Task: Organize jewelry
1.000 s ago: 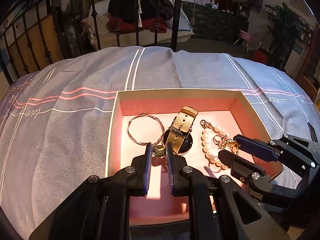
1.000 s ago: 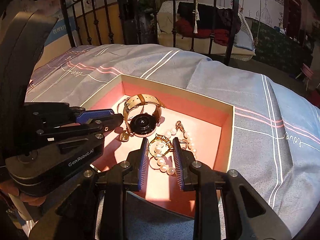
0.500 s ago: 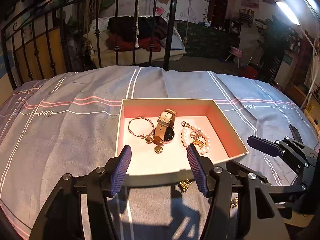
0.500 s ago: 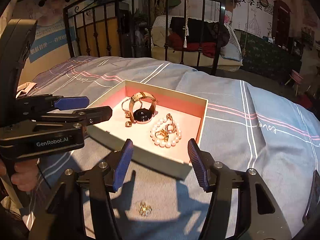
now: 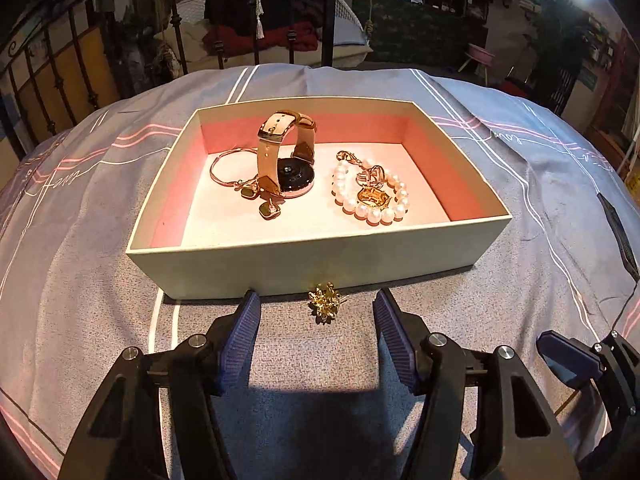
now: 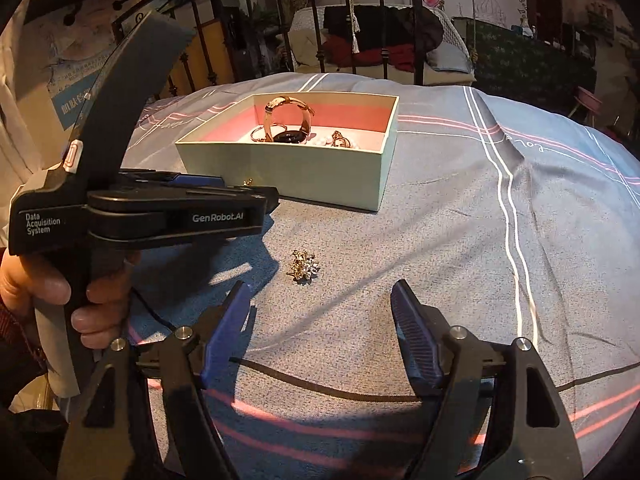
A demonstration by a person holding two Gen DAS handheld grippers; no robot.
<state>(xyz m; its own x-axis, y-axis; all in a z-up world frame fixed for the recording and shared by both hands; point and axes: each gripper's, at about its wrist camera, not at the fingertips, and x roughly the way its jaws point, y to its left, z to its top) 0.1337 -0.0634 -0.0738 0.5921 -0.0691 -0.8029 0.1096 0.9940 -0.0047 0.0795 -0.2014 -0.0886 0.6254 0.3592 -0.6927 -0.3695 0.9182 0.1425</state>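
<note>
A pale box (image 5: 320,268) with a pink inside stands on the bed. It holds a tan-strapped watch (image 5: 286,160), a thin bangle (image 5: 230,168), gold earrings (image 5: 268,210) and a pearl bracelet (image 5: 372,196). A small gold flower piece (image 5: 324,303) lies on the cover just before the box wall, level with the tips of my open, empty left gripper (image 5: 318,320). In the right wrist view a gold and sparkling piece (image 6: 304,266) lies on the cover just ahead of my right gripper (image 6: 320,296). Its jaws are opening with nothing between them.
The striped grey-blue bed cover (image 6: 460,240) spreads around the box (image 6: 280,168). A black iron bed rail (image 5: 328,12) stands behind. A hand (image 6: 60,280) holds the left gripper (image 6: 256,192) at the left of the right wrist view. The right gripper's finger (image 5: 560,356) shows low right.
Both grippers have drawn back out of the box toward the near side of the bed, and their jaws have spread from nearly shut to wide. The jewelry stays in the box.
</note>
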